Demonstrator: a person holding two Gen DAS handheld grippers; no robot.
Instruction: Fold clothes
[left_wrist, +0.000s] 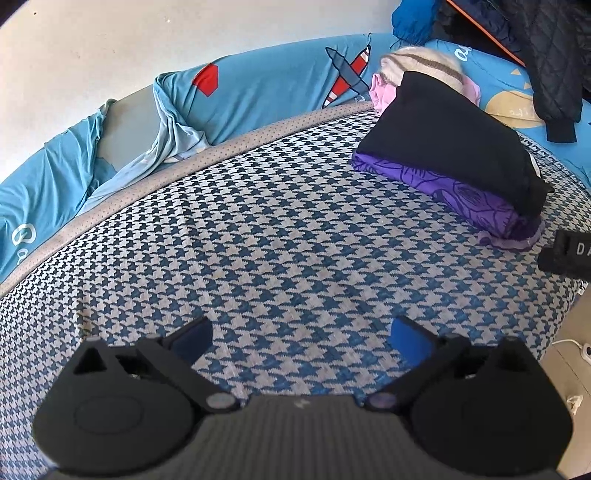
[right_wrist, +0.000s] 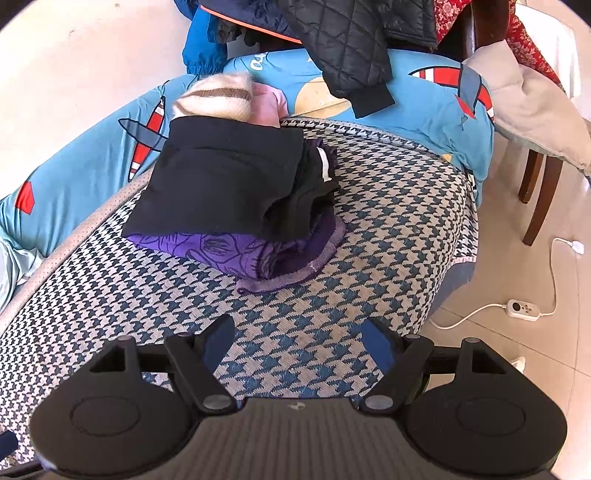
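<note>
A folded black garment (left_wrist: 450, 140) (right_wrist: 229, 177) lies on top of a folded purple garment (left_wrist: 476, 199) (right_wrist: 258, 254) on the houndstooth mattress (left_wrist: 258, 240) (right_wrist: 369, 221). Behind the stack sit a cream striped knit (left_wrist: 421, 62) (right_wrist: 218, 96) and a pink piece (right_wrist: 269, 107). My left gripper (left_wrist: 303, 339) hovers open over bare mattress, left of and nearer than the stack, nothing between its blue pads. My right gripper (right_wrist: 299, 343) is open too, empty, just in front of the purple hem. Part of the right gripper's body (left_wrist: 569, 254) shows at the left wrist view's right edge.
A blue printed sheet (left_wrist: 258, 85) (right_wrist: 424, 96) is bunched along the wall. Dark quilted jackets (left_wrist: 546, 55) (right_wrist: 351, 44) hang over the far corner. To the right are a tiled floor, a white power strip (right_wrist: 521, 308) with cord, and a wooden chair (right_wrist: 535, 192) bearing a grey cushion.
</note>
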